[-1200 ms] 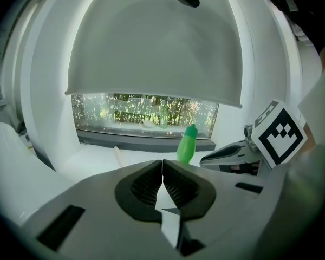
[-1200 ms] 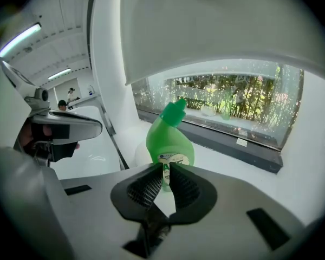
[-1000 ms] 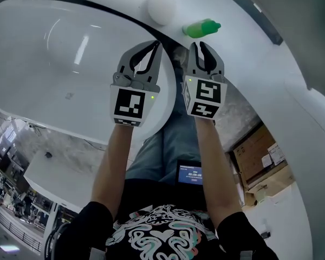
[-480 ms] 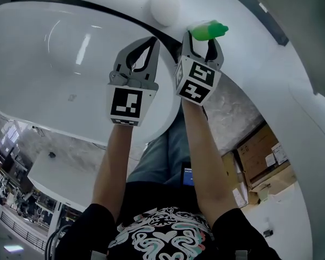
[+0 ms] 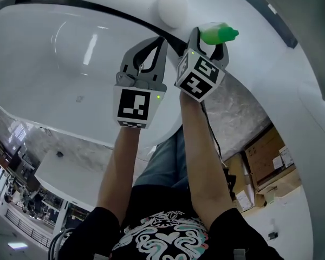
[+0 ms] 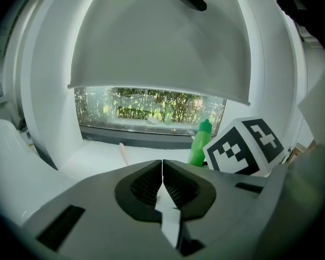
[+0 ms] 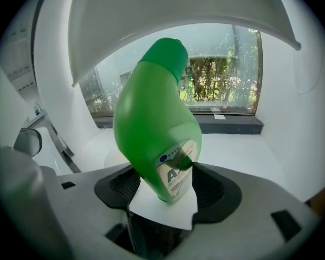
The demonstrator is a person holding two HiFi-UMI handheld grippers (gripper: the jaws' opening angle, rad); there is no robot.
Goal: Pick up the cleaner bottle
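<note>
- Cleaner bottle [image 5: 219, 34] is sitting on the white ledge [image 6: 97, 156] in front of the window [image 6: 151, 107], past the rim of the big white tub [image 5: 70, 64]
- In the left gripper view the bottle [image 6: 200, 145] is standing close to upright, base on the ledge, long axis running up and down, green cap pointing up
- In the right gripper view the bottle [image 7: 154, 129] is filling the middle and leaning, base low between the jaws, cap pointing up and to that picture's right, label facing the camera
- Right gripper [image 5: 208, 39] is reaching in around the lower part of the bottle; its jaws have just been opening and are standing wide, with the bottle between them
- Right pads are sitting very close to the bottle's sides, no clear squeeze showing, bottle not lifted
- Left gripper [image 5: 158, 42] is hovering just beside the right one, on its left, over the tub rim, jaws pressed together with nothing between them
- Right gripper's marker cube [image 6: 246, 148] is showing in the left gripper view, just right of the bottle
- White round object [image 5: 172, 7] is sitting on the rim, near the bottle and left of it in the head view
- Cardboard boxes [image 5: 265, 161] are lying on the floor, well apart from the bottle
</note>
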